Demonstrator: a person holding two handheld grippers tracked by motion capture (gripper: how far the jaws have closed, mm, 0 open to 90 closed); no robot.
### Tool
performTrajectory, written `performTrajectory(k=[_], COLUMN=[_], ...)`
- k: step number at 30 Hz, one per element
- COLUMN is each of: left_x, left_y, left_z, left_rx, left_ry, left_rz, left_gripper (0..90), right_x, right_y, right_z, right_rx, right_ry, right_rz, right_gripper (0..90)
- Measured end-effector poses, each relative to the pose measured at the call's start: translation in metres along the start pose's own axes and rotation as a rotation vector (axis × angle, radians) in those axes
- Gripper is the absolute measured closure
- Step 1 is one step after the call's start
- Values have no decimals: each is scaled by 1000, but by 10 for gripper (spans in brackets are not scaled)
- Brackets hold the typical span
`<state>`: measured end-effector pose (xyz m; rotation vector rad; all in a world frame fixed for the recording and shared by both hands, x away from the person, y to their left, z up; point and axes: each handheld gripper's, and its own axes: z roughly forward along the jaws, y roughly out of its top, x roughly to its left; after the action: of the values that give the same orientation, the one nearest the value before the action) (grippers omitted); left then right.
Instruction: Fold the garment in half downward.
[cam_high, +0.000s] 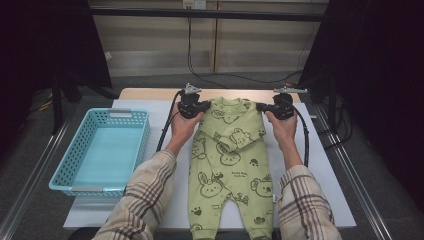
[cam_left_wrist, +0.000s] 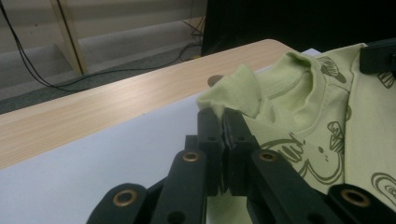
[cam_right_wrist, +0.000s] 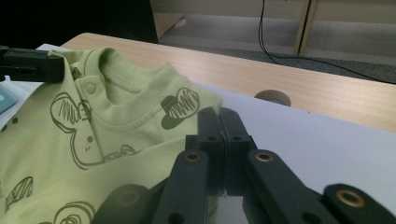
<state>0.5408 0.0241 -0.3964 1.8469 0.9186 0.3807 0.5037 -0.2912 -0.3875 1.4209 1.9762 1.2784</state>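
Plaid sleeves (cam_high: 145, 200) come in over the near edge of the desk (cam_high: 330, 200), forearms running up either side of a green baby romper (cam_high: 230, 160). Romper lies face up down the middle of the white desk top, feet at the near edge, collar toward the far edge; one sleeve looks folded across the chest. Left gripper (cam_high: 192, 106) at the left shoulder: fingers (cam_left_wrist: 209, 135) clenched on a tuft of shoulder fabric, which puckers up above them. Right gripper (cam_high: 280, 107) at the right shoulder: fingers (cam_right_wrist: 231, 135) pressed together at the shoulder hem, cloth seemingly caught between them, though the pinch itself is hard to make out. Blue basket (cam_high: 65, 170) stands empty toward the left edge of the desk, well apart from the romper. Judgement: early stage. Both shoulders gripped, garment flat and mostly unfolded. Left to do, most likely: lift or fold it from the shoulders, then move it to the basket.
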Motion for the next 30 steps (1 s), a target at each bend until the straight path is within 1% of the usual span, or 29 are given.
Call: performTrajectory(k=[1,2,6,7,8,9,11,13,14,15,17,18,20,22,25,27,29,30], left_x=[0,-2,0,-1,-1,-1,-1,0,0,1,1,2,2,3,3,2,0,0], left_y=[0,0,5,6,6,6,6,7,8,9,11,12,14,16,19,21,23,23], left_z=[-1,0,-2,-2,-3,-3,-2,-2,-2,-3,-3,-3,-2,-2,-1,-1,0,1], left_rx=[3,-1,-10,-14,-11,-14,-18,-16,-23,-21,-32,-30,-30,-30,-34,-44,-38,-44], left_ry=[-1,8,14,26,39,41,39,40,39,37,31,32,33,34,35,29,32,33], left_rz=[7,11,10,12,20,14,8,13,4,12,1,1,3,1,3,1,8,8], left_gripper=[877,877,877,876,877,877,877,876,876,876,876,876,877,876,876,876,877,877], right_x=[0,1,1,1,2,3,4,3,3,3,3,2,3,3,1,0,0,0], right_y=[0,1,3,4,6,6,7,8,8,9,12,13,15,16,18,19,19,20], right_z=[0,0,0,0,0,1,2,4,4,4,3,3,3,4,4,5,6,6], right_rx=[-1,-2,-10,-10,-10,-10,-4,-7,-10,-15,-13,-19,-23,-32,-36,-42,-41,-41], right_ry=[3,-3,-6,-8,2,2,1,-6,-5,-12,-10,-9,-14,-16,-17,-26,-41,-43], right_rz=[-3,-4,-3,-4,-5,-9,-8,-7,-7,-9,-7,-16,-6,-11,0,2,-5,-4], right_gripper=[893,893,893,893,893,893,893,893,893,893,894,893,893,893,893,894,894,894])
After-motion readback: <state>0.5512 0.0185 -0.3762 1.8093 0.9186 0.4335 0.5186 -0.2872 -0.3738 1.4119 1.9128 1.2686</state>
